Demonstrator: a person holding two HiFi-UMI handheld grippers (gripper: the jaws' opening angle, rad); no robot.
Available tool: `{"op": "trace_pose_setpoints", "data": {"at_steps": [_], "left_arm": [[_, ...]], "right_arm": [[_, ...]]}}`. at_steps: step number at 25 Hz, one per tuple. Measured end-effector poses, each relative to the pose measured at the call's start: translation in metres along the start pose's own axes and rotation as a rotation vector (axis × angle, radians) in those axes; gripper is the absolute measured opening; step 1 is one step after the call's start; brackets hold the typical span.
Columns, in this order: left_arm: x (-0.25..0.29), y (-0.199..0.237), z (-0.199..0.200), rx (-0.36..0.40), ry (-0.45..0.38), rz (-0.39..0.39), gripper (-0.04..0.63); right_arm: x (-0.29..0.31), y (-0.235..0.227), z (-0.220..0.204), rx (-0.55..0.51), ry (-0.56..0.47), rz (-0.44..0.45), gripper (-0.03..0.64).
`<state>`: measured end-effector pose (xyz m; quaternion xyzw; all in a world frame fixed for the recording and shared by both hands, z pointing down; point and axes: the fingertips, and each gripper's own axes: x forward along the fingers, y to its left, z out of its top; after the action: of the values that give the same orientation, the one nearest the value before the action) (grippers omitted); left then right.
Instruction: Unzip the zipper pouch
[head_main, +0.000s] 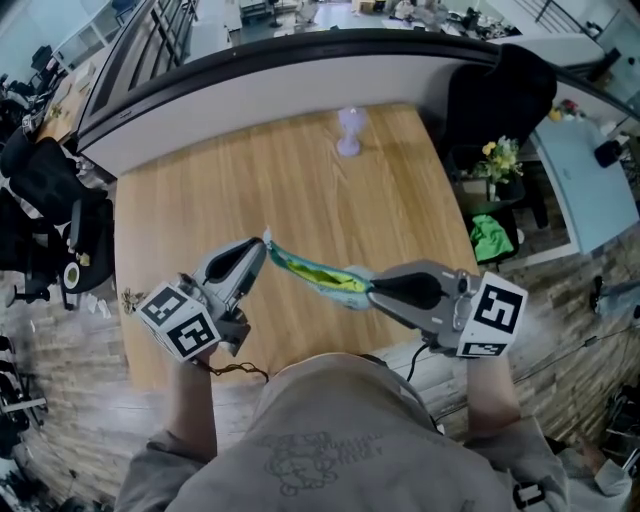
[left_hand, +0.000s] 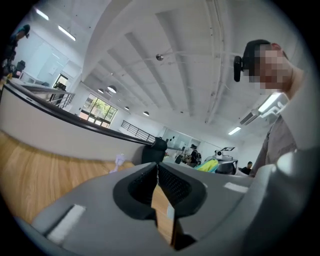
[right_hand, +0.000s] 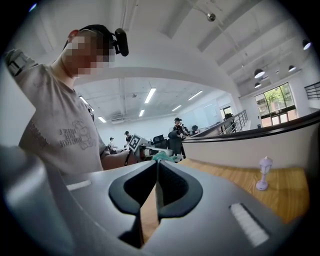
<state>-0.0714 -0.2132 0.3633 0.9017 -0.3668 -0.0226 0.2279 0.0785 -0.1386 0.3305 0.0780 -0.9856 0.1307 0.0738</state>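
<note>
The zipper pouch (head_main: 318, 273), green, yellow and blue, hangs stretched in the air between my two grippers over the wooden table (head_main: 250, 180). My left gripper (head_main: 262, 247) is shut on the pouch's left end, its jaws pressed together in the left gripper view (left_hand: 157, 167). My right gripper (head_main: 372, 290) is shut on the right end; a teal edge of the pouch (right_hand: 162, 157) pokes up just past its closed jaws (right_hand: 156, 165). The zipper pull itself is hidden by the jaws. In the left gripper view the pouch (left_hand: 216, 165) shows as a yellow-green patch beyond the jaws.
A small lilac lamp figure (head_main: 349, 132) stands at the table's far side. A curved grey wall with a dark rail (head_main: 300, 70) runs behind the table. At the right stand a black chair (head_main: 500, 95), flowers (head_main: 500, 158) and a green bundle (head_main: 490, 238). The person's torso (head_main: 330, 440) fills the bottom.
</note>
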Motion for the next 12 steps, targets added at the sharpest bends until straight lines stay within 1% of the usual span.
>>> {"op": "trace_pose_setpoints", "data": {"at_steps": [2, 4, 5, 8, 12], "left_arm": [[0.001, 0.001, 0.003, 0.033, -0.008, 0.044, 0.012], [0.001, 0.002, 0.011, 0.055, -0.035, 0.082, 0.021], [0.001, 0.001, 0.016, 0.067, -0.046, 0.094, 0.038], [0.003, -0.007, 0.032, 0.124, -0.068, 0.118, 0.040], [0.003, -0.015, 0.059, 0.200, -0.116, 0.163, 0.040]], "right_arm": [[-0.002, -0.007, 0.009, 0.003, -0.030, -0.048, 0.026], [-0.002, -0.013, 0.021, -0.005, -0.063, -0.095, 0.026], [-0.002, -0.016, 0.027, -0.011, -0.078, -0.120, 0.026], [-0.002, -0.025, 0.047, -0.029, -0.127, -0.204, 0.026], [-0.009, -0.043, 0.074, -0.057, -0.193, -0.375, 0.026]]}}
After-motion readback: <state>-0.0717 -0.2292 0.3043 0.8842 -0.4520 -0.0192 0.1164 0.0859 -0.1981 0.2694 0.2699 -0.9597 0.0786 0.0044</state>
